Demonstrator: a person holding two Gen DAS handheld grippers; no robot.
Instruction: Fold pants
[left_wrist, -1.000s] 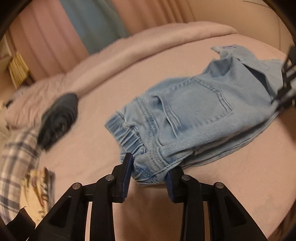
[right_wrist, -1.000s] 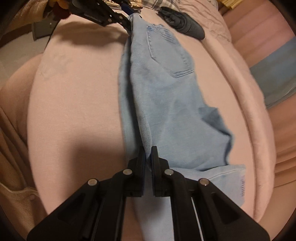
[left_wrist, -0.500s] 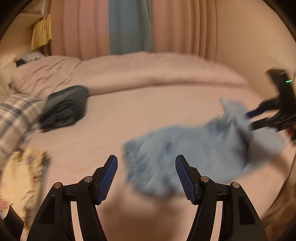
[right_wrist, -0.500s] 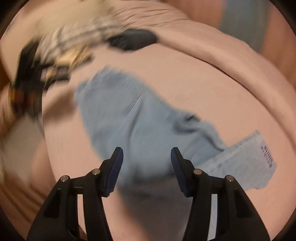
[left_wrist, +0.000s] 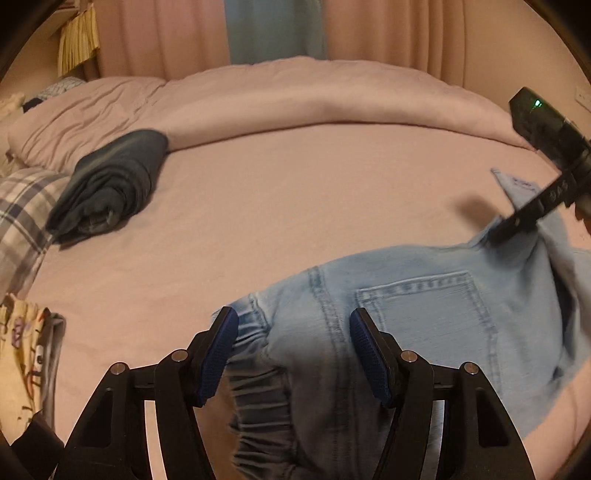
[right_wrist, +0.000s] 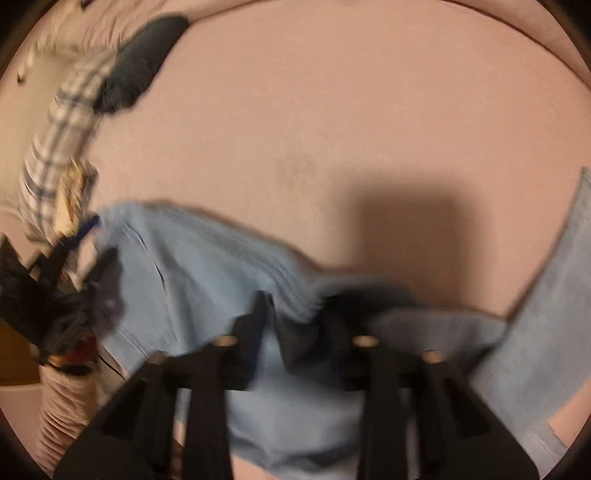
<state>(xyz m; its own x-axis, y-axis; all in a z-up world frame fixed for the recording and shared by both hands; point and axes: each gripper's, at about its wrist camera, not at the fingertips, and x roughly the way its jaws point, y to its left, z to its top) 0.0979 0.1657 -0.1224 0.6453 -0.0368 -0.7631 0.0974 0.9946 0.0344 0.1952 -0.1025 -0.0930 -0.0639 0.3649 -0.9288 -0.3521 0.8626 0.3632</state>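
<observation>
**Two grippers over light-blue pants on a pink bed**

Two grippers work at opposite ends of the light-blue denim pants (left_wrist: 413, 314), which lie partly folded across the pink bed sheet (left_wrist: 295, 192). From the left wrist camera, the left gripper (left_wrist: 293, 343) hangs above the elastic waistband (left_wrist: 258, 398), its blue-padded fingers (left_wrist: 218, 354) standing well apart on either side of the waistband and seat seam; the pads do not press the cloth. A back pocket (left_wrist: 424, 306) faces up just beyond them.

Farther along the pants, at the right edge of that view, the right gripper (left_wrist: 495, 232) comes down onto the fabric near a raised leg end. Its own camera is heavily blurred: the right gripper's jaws are closing, with a ridge of denim bunched between the fingers (right_wrist: 255, 325), though the blur hides whether the pads already press it. One pant leg (right_wrist: 546, 314) runs up and away to the right.

Off to the side lie a folded dark garment (left_wrist: 107, 188), a plaid cloth (left_wrist: 22, 206) and a yellow printed cloth (left_wrist: 18, 362). Curtains (left_wrist: 273, 33) hang behind the bed.
</observation>
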